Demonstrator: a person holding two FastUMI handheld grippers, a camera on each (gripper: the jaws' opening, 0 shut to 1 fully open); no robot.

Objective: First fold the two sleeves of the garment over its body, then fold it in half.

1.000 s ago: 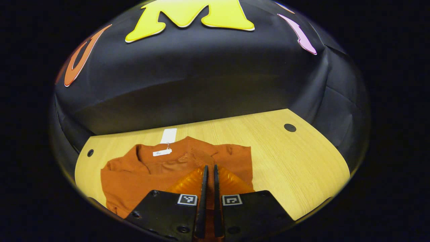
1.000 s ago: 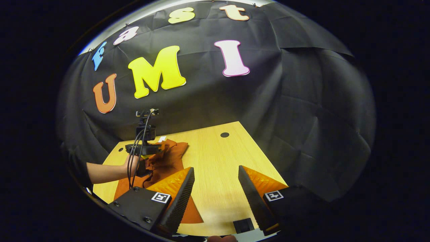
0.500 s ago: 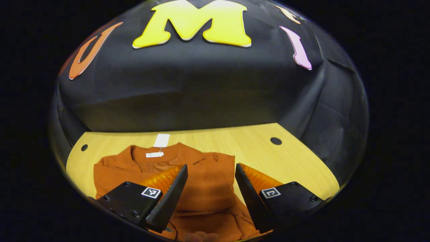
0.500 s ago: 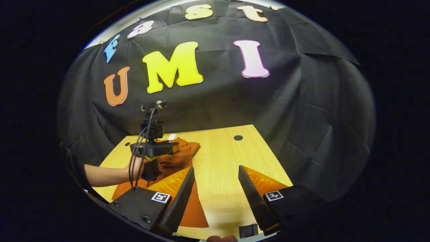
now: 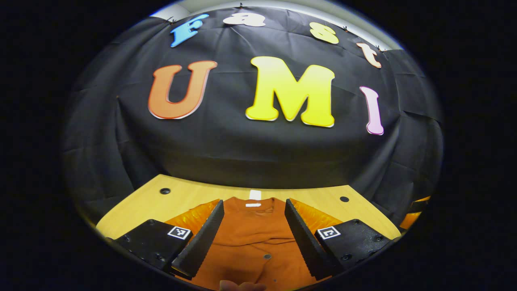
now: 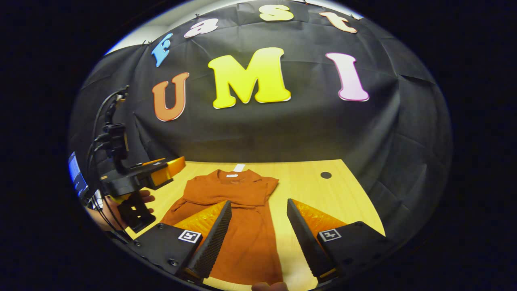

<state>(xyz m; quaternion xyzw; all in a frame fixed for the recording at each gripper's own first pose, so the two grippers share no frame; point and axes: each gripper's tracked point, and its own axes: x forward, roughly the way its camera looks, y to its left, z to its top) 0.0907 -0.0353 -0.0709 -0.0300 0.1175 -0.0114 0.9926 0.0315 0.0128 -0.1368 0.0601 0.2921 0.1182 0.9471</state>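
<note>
Holding both my jaws spread and empty above the surface (image 6: 307,182), I judge the sleeve folds done: the rust-orange garment (image 6: 238,218) lies flat as a narrow strip, both sleeves tucked across its chest, collar toward the far wall. My left gripper (image 5: 252,238) hovers over it, my right gripper (image 6: 258,236) just beside. Halving is left.

My fingers (image 5: 202,238) hide the garment's (image 5: 254,238) sides; its near hem is cut off; tag (image 6: 232,175) unreadable.
</note>
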